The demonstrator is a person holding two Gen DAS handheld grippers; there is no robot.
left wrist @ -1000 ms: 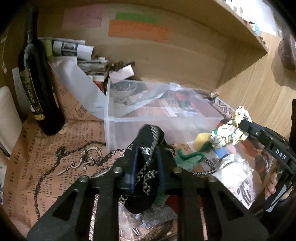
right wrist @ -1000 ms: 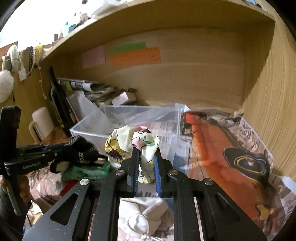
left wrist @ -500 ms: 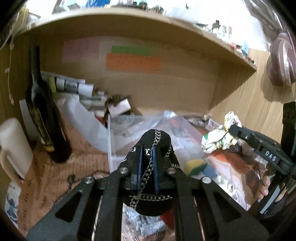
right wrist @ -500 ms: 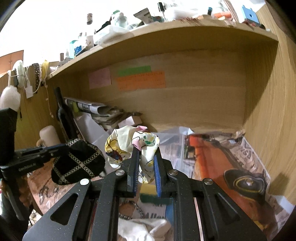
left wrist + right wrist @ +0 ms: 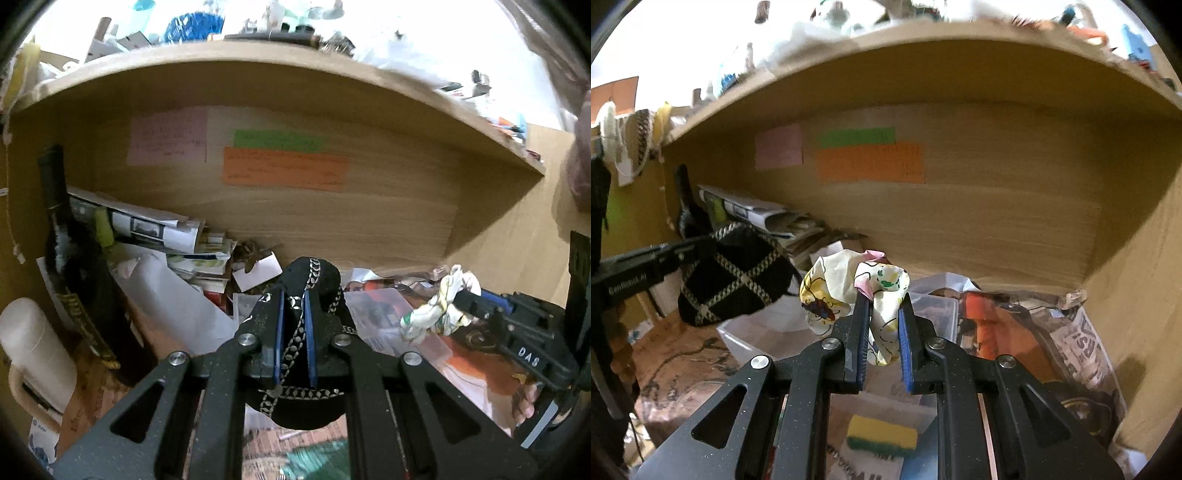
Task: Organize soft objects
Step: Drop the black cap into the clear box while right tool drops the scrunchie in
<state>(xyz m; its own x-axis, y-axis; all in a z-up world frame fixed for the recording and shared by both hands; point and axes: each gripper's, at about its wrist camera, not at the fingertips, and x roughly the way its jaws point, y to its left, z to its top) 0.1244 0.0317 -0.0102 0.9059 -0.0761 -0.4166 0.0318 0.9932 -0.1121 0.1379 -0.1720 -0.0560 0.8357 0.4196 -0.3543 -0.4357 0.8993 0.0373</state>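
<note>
My left gripper is shut on a black knitted pouch with a pale chain pattern and holds it in the air; the pouch also shows at the left of the right wrist view. My right gripper is shut on a crumpled white cloth with a coloured print, lifted above the clear plastic bin. That cloth shows in the left wrist view at the right, over the bin.
A dark wine bottle and a white mug stand at the left. Rolled newspapers lie at the back. A yellow-green sponge lies on newspaper below. Coloured notes hang on the wooden back wall.
Both grippers have risen with their loads; the views tilted up from the table surface toward the shelf's back wall and top edge. The bin now sits lower in view.
</note>
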